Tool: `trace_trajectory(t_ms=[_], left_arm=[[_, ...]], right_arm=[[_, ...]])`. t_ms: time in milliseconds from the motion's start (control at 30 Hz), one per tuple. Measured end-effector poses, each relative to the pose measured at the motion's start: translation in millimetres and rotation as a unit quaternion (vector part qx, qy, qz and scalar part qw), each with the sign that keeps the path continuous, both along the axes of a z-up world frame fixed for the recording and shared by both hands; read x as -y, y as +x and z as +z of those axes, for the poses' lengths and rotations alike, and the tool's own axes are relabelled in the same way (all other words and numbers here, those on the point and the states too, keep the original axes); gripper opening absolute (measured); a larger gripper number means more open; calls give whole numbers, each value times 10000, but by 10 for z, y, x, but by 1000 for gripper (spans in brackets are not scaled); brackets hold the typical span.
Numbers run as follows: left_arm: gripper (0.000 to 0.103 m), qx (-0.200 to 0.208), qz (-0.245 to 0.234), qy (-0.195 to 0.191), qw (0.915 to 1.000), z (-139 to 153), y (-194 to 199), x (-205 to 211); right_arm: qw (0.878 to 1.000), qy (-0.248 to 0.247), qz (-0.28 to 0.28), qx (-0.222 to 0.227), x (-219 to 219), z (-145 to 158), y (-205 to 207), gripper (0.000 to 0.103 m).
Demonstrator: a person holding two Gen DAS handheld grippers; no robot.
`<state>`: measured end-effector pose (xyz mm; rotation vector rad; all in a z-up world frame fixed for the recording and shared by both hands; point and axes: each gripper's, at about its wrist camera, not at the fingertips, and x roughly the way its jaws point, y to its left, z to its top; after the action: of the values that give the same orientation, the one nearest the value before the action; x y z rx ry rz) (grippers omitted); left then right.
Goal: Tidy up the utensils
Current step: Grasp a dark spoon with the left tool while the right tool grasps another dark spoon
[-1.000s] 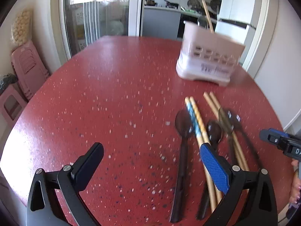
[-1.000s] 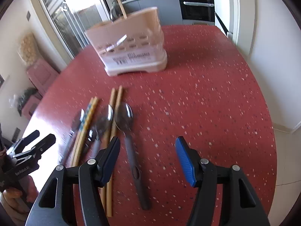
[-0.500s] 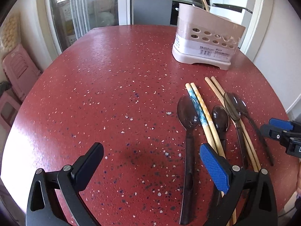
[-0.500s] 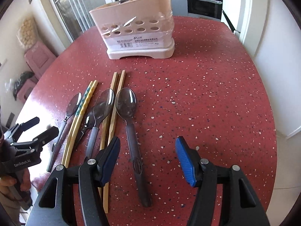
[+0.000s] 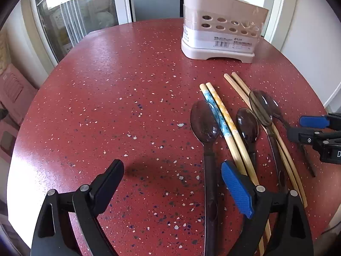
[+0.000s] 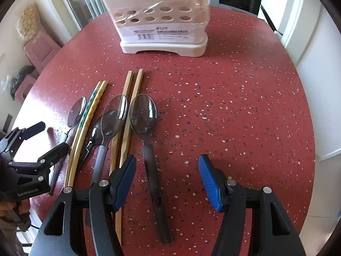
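Red speckled table (image 6: 234,98): carries all the utensils and a beige holder (image 6: 162,21) standing at its far side.
Right gripper (image 6: 167,177): jaws spread wide, nothing between the pads; it hangs over the handle of the rightmost dark spoon (image 6: 147,132).
Left gripper (image 5: 172,183): jaws spread wide, gripping nothing; the leftmost spoon (image 5: 205,132) has its handle running just inside the blue pad.
Spoons: four, smoky translucent bowls, dark handles, lying flat in a row with the chopsticks.
Long axis: bowls point toward the holder, handles toward the grippers.
Patterned chopsticks (image 5: 221,119): a yellow and blue pair, side by side, right of the leftmost spoon.
Plain chopsticks (image 6: 132,111): a wooden pair, partly under two spoons.
Holder: perforated front, barcode label, a stick rising from it.
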<state>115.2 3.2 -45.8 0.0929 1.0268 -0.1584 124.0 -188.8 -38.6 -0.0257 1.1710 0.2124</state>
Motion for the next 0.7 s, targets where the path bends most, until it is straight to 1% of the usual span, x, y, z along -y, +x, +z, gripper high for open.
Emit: trace_trajectory(t_ms=[67, 133, 167, 233, 333, 400, 433, 467, 500, 567, 600, 633, 667, 700], left_arm=[[103, -33, -39, -81, 10000, 1, 17, 7], [103, -66, -70, -76, 9999, 5, 24, 7], [103, -68, -114, -68, 9999, 14, 31, 22], [98, -112, -242, -49, 9996, 33, 35, 54], [92, -213, -430, 15, 9988, 56, 65, 106], [90, -309, -525, 43, 9981, 65, 86, 133], [87, -361, -569, 32, 9977, 69, 91, 135], [85, -408, -615, 15, 9973, 75, 100, 140], [85, -451, -674, 44, 9967, 76, 107, 152], [75, -555, -846, 53, 9948, 90, 121, 194], [73, -600, -911, 70, 9940, 95, 124, 218], [67, -638, -980, 78, 9931, 98, 123, 246], [63, -658, -1031, 95, 9924, 102, 123, 272], [61, -665, -1070, 138, 9919, 104, 120, 295]], right_arm=[[9999, -76, 79, -35, -48, -1, 25, 61], [9995, -262, 188, -64, -117, -6, 54, 60], [9990, -365, 245, -80, -154, -9, 66, 56], [9979, -530, 357, -87, -211, -3, 85, 51], [9968, -571, 503, -225, -259, 13, 130, 46], [9961, -590, 585, -313, -297, 23, 148, 43], [9956, -617, 615, -345, -307, 26, 152, 42], [9953, -613, 642, -381, -312, 30, 155, 37], [9951, -612, 660, -416, -322, 38, 171, 35], [9946, -609, 693, -474, -354, 50, 188, 25], [9943, -602, 713, -509, -372, 56, 201, 23], [9941, -599, 739, -529, -386, 63, 209, 19], [9938, -598, 766, -541, -402, 72, 217, 16], [9935, -608, 790, -549, -411, 76, 217, 15]])
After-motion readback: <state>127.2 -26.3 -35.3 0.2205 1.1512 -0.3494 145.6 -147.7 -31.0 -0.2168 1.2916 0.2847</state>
